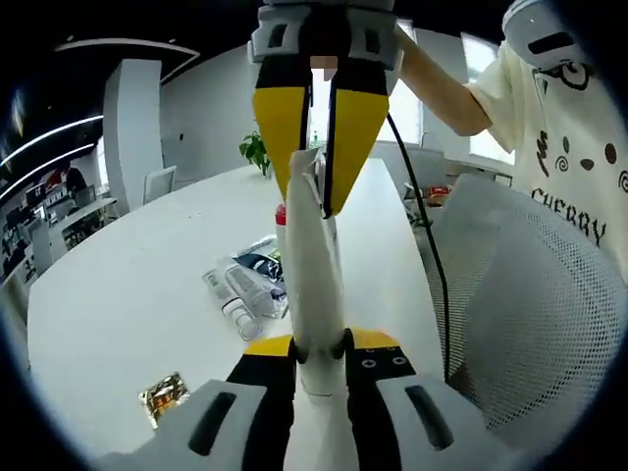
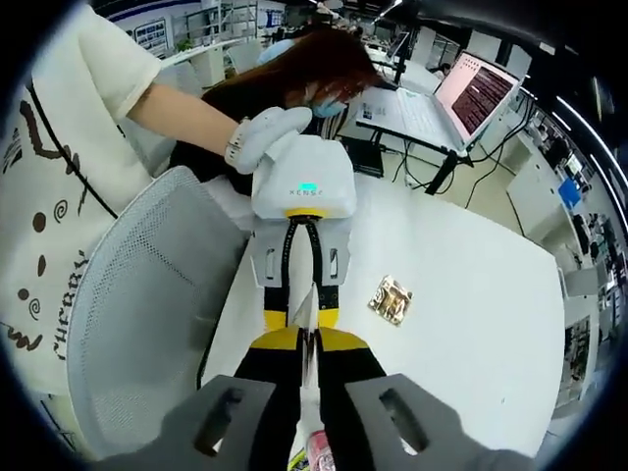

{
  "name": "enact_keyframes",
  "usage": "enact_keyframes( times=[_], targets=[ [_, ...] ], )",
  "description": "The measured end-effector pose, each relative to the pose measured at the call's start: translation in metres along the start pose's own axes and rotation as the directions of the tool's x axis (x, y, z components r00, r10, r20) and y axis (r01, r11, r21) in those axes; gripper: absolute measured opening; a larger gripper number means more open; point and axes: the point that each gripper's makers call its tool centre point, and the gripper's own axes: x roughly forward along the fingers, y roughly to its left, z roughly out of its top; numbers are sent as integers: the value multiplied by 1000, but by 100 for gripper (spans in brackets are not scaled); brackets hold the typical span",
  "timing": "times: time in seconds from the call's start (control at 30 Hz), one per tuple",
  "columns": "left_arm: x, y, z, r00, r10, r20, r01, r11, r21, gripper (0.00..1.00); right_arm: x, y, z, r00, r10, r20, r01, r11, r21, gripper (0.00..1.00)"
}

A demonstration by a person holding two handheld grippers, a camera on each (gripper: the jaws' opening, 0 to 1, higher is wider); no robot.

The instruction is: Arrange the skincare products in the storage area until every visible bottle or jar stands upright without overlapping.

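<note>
Tube (image 1: 312, 285), white, hangs between my left gripper (image 1: 319, 355) and right gripper (image 1: 321, 191), both clenched on its ends above the table (image 1: 128, 294); handover step, I judge, so one must let go next.

The two views face each other closely across the white table (image 1: 128, 294).

This is an open-plan office. The right gripper view shows a lit monitor (image 2: 478, 93) on a desk (image 2: 407, 113) with cables and shelving (image 2: 211, 22) behind; the left gripper view shows a long white table (image 1: 128, 294), a mesh chair (image 1: 535, 294), a plant (image 1: 255, 152) and strip lights (image 1: 44, 142).
</note>
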Motion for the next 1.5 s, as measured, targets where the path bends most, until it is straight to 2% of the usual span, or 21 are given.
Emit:
enact_keyframes(
  times=[0.17, 0.27, 0.6, 1.13, 1.5],
  targets=[
    [9, 3, 4, 1000, -20, 4, 20, 1000, 4, 15, -2, -2, -10, 999, 6, -38, -5, 1000, 25, 5],
    [15, 8, 7, 1000, -4, 7, 4, 1000, 18, 15, -5, -6, -16, 999, -9, -53, 11, 999, 39, 4],
    [30, 20, 14, 1000, -23, 9, 22, 999, 26, 15, -13, -17, -30, 996, -30, -84, 36, 997, 69, 4],
    [47, 27, 23, 998, -62, 9, 62, 997, 43, 15, -21, -29, -50, 995, -32, -93, 44, 991, 124, 5],
    [53, 26, 27, 997, -78, 0, 78, 995, 54, 15, -22, -30, -56, 994, -37, -101, 51, 990, 135, 5]
  ],
)
